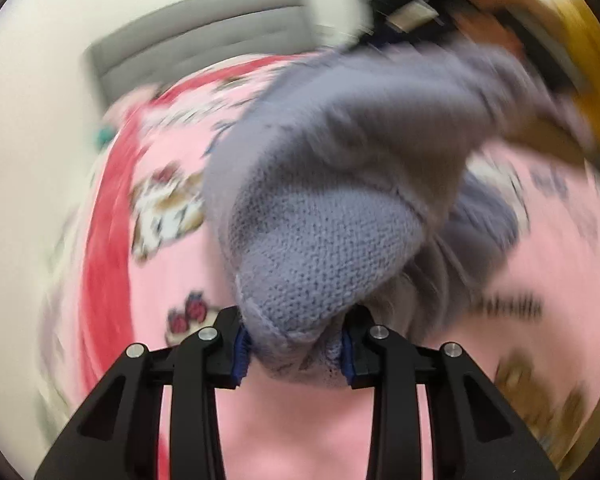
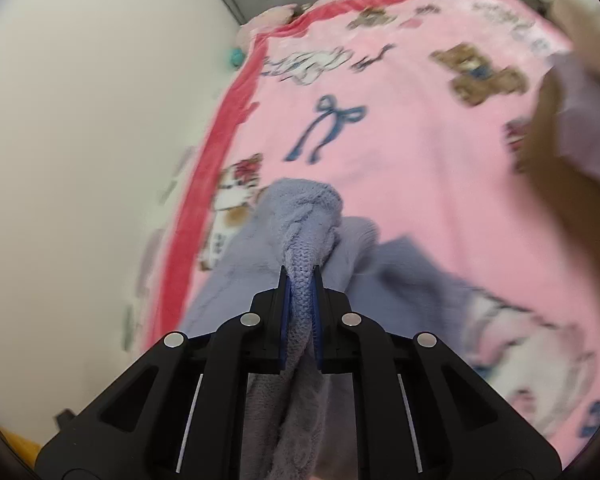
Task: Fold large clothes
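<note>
We count one garment, a lavender knitted sweater (image 1: 332, 216), and two hand-held grippers. The left hand-held gripper (image 1: 294, 350) is clamped on a thick bunch of the knit, with the blue pads (image 1: 241, 354) pressing it from both sides. The right hand-held gripper (image 2: 301, 304) is closed tightly on a narrow twisted fold of the same sweater (image 2: 304, 220).

Under everything we see one bed with a pink blanket (image 2: 400, 160). The blanket has a red border (image 2: 204, 184) and prints of teddy bears and blue bows. A grey padded headboard (image 1: 204, 40) stands at the far end, next to a pale wall (image 2: 80, 120). In the right wrist view, a blurred arm in a light sleeve (image 2: 572, 120) covers the right edge. In the left wrist view, dark and yellow blurred shapes fill the upper right corner; we cannot tell what they are.

In the left wrist view the sweater rises from the jaws and fills the middle, hiding much of the blanket. In the right wrist view it spreads forward from the jaws and lies on the blanket near the red border, and part of it hangs below the jaws.
</note>
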The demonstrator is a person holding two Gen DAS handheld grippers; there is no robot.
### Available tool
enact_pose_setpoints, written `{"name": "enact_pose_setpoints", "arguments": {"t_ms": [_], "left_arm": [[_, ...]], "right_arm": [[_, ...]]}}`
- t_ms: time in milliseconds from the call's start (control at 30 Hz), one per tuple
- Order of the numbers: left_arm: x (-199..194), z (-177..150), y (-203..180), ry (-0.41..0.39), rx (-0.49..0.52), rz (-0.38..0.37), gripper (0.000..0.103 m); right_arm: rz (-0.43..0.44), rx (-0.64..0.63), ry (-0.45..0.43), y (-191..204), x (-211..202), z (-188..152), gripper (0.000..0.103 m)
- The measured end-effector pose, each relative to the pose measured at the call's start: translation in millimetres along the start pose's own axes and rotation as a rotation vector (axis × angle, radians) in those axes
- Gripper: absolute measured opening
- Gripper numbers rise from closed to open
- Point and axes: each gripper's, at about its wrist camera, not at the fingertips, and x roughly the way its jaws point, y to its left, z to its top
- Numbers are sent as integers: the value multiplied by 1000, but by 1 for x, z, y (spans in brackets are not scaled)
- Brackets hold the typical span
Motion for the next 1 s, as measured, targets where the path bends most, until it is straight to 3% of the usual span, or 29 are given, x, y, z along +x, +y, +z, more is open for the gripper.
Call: {"name": "enact_pose_setpoints", "arguments": {"t_ms": [67,167,333,400,500,600,667,733,767,833,900,967,1000], "left_arm": [[7,6,-27,36,168,16,34],[19,14,-47,71,212,-44,34],[32,12,-50,133,189,-38,34],[35,8,-52,167,214,-16,34],[40,1,-72,180,331,56,34],[43,2,-87,166,366,58,34],[44,6,-88,177,351,53,35],[43,13,-79,198,283,13,36],[42,16,-73,213,256,-10,36],[41,20,-71,227,251,-37,37],[42,22,-68,243,249,-68,38],[42,25,-63,261,233,-108,39],[42,26,-62,265,224,-120,40]], "right_arm": [[-60,47,13,-26,-10,-7,8],[-114,110,71,-65,4,-23,9],[-125,122,219,-91,75,-38,9],[-171,134,239,-92,93,-42,9],[-260,119,250,-93,107,-49,9],[-305,121,267,-99,113,-58,10],[-258,114,223,-93,96,-53,15],[-301,21,135,-71,67,-52,41],[-326,-51,85,-55,49,-55,47],[-278,-123,11,-34,19,-65,50],[-119,-146,-23,-17,-5,-82,49],[15,-153,29,-7,-6,-96,42],[39,-155,51,-5,-2,-99,32]]}}
